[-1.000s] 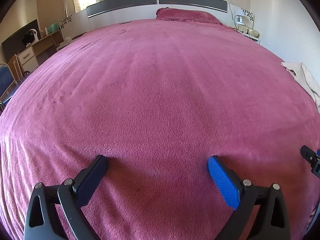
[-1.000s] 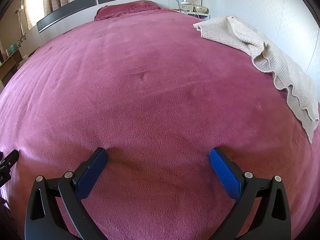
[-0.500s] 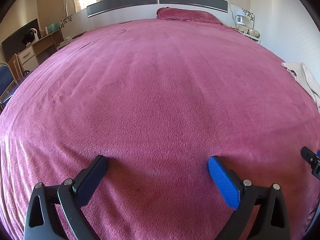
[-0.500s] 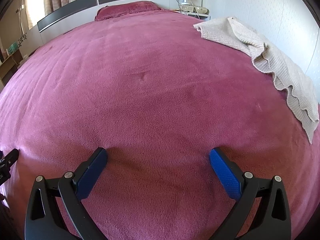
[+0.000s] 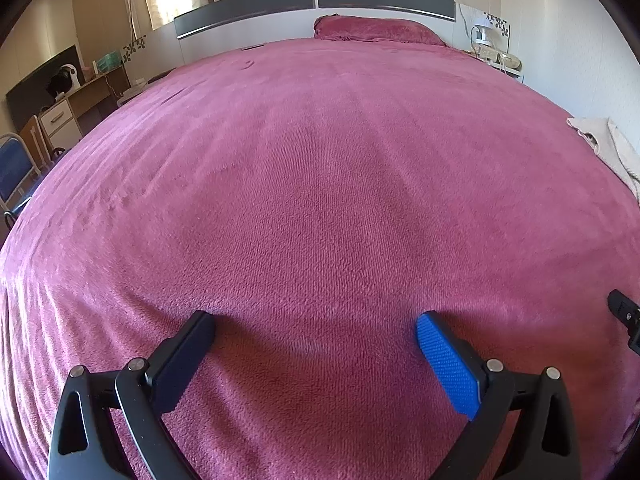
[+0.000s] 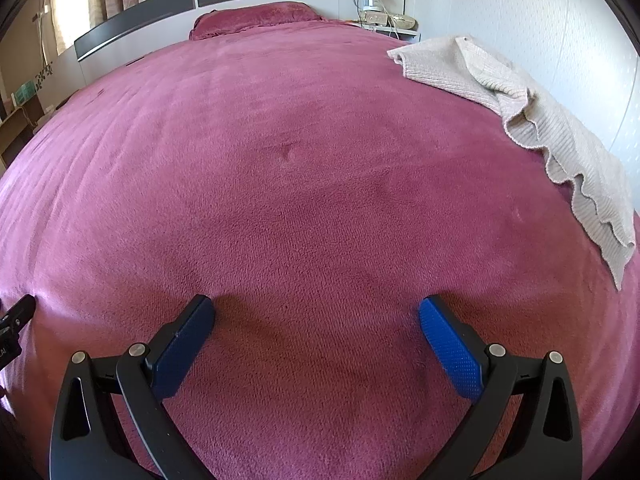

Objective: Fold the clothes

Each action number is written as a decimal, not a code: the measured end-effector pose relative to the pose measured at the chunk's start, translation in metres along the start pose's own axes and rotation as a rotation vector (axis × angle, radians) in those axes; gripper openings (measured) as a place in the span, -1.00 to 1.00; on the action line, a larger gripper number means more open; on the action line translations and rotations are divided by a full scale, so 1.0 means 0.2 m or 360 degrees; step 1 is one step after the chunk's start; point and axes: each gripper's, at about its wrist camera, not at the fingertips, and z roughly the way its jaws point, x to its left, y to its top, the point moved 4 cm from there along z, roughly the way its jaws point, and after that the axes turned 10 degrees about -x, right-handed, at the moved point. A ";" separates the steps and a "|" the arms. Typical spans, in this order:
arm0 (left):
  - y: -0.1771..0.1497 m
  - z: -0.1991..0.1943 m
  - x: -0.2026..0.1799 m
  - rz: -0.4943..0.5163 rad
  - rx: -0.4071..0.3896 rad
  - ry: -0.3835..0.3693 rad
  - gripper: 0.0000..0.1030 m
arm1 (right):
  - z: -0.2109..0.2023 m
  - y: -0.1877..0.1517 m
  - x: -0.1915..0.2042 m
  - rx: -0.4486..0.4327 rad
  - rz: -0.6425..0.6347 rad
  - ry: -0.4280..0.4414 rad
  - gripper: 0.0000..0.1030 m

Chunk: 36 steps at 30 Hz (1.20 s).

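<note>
Almost nothing has moved over the last second: both grippers hang where they were above the bed, and the knit garment lies in the same rumpled heap, untouched.

In the left wrist view, the left gripper [image 5: 314,326] hovers low over the magenta fleece blanket [image 5: 320,184], its jaws spread wide with nothing between them, only bare blanket. A corner of the beige knit sweater [image 5: 608,148] shows at the far right edge, well apart from this gripper. A dark tip of the right gripper [image 5: 626,316] pokes in at the lower right edge. Beyond the bed are the grey headboard [image 5: 312,4], a matching pillow [image 5: 376,30] and a desk [image 5: 76,108] at the left.

In the right wrist view, the right gripper [image 6: 316,312] is likewise spread wide and empty above the blanket [image 6: 280,200]. The sweater [image 6: 540,120] lies along the right side of the bed, near the wall, bunched and wavy along its hem, part of it lapped over itself in no orderly way. It is up and to the right of the jaws, not touching them. A nightstand [image 6: 384,20] with a small lamp stands by the headboard.

As I judge it, folding has not begun. The sweater has yet to be reached, gripped, drawn to the open middle of the bed, spread flat and then folded, so the whole task remains.
</note>
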 end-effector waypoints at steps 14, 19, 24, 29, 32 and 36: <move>0.26 -0.10 -0.40 0.0141 0.0036 -0.0082 0.75 | -0.02 0.03 -0.05 0.0095 0.0025 0.0127 1.00; 0.51 -0.16 -0.97 0.0230 -0.0049 -0.0403 0.75 | -0.16 -0.01 -0.28 0.0147 0.0160 0.0185 1.00; 0.72 -0.18 -1.65 0.0228 -0.0031 -0.0949 0.75 | -0.34 -0.16 -0.80 0.0182 0.0448 -0.0048 1.00; 0.83 -0.15 -2.26 0.0392 -0.0163 -0.1007 0.75 | -0.48 -0.22 -1.19 0.0111 0.0692 -0.0145 1.00; 0.84 0.00 -2.47 0.0409 -0.0115 -0.0935 0.75 | -0.52 -0.22 -1.32 0.0069 0.0703 -0.0216 1.00; 0.74 0.09 -2.50 0.0399 -0.0013 -0.0874 0.74 | -0.51 -0.23 -1.41 0.0081 0.0748 -0.0232 1.00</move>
